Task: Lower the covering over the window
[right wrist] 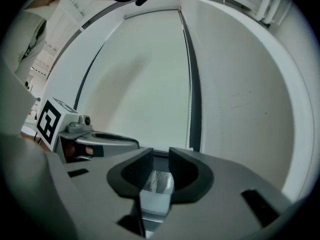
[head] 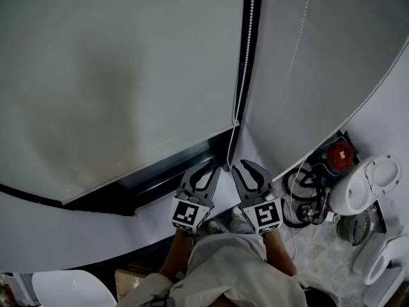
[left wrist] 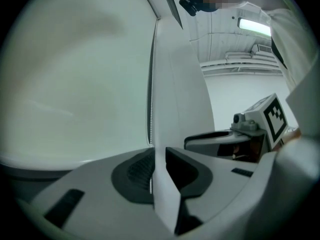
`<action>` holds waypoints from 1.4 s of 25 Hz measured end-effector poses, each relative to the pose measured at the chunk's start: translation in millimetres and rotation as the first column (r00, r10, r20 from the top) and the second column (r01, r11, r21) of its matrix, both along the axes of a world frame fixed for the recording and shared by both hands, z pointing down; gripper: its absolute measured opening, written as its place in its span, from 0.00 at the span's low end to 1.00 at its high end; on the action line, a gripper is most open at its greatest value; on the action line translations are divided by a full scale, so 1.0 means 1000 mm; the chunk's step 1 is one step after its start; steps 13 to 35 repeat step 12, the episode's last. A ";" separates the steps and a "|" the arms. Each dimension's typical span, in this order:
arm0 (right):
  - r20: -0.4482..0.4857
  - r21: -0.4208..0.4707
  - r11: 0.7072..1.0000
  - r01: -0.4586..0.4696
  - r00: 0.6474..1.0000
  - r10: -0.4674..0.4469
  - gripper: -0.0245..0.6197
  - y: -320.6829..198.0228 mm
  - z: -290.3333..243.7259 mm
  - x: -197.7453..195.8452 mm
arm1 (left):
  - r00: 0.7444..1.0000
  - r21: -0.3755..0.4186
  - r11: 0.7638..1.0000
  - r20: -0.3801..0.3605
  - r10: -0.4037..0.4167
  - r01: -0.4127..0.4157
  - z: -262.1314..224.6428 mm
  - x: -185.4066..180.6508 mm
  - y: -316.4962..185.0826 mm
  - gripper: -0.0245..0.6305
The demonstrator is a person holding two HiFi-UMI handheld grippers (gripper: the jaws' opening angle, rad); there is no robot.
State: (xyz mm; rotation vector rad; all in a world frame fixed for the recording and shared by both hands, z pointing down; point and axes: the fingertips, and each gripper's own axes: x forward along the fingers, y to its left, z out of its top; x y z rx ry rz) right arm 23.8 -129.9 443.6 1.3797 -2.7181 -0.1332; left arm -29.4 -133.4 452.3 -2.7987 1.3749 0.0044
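Already the roller blind [head: 115,75] covers nearly the whole window: its pale sheet fills most of the head view, and its bottom bar hangs close above the sill. Below that bar only a narrow dark strip of window [head: 166,171] shows, so the lowering looks mostly done, with a last short stretch left to bring the bar down to the sill. A neighbouring blind [head: 307,75] hangs to the right, past the dark upright between the two.

Both grippers are held close together in front of that upright, low down near the sill. The left gripper [head: 208,171] has its jaws narrowly parted. In the left gripper view the bead chain [head: 246,56] comes straight down the edge of the blind and passes into the gap, lying against one pad. The gap looks wider than the chain, so I judge it is threaded through rather than clamped. The right gripper [head: 247,170] has its jaws wider apart and nothing between them; its own view shows only the sill area through the opening.

The chain hangs from the top of the head view and thins to a loop that ends between the two grippers. Finishing the task probably calls for a firm pinch on the chain and one more short pull.
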 end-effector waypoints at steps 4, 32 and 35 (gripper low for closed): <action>0.001 0.007 1.000 -0.011 1.000 0.011 0.16 0.000 -0.005 0.002 | 1.000 0.009 1.000 -0.001 0.016 -0.016 -0.005 0.003 0.000 0.13; -0.004 0.003 1.000 -0.028 1.000 0.028 0.16 -0.002 -0.017 0.011 | 0.999 0.020 0.999 0.015 0.037 -0.038 -0.015 0.012 -0.003 0.13; -0.004 0.003 1.000 -0.028 1.000 0.028 0.16 -0.002 -0.017 0.011 | 0.999 0.020 0.999 0.015 0.037 -0.038 -0.015 0.012 -0.003 0.13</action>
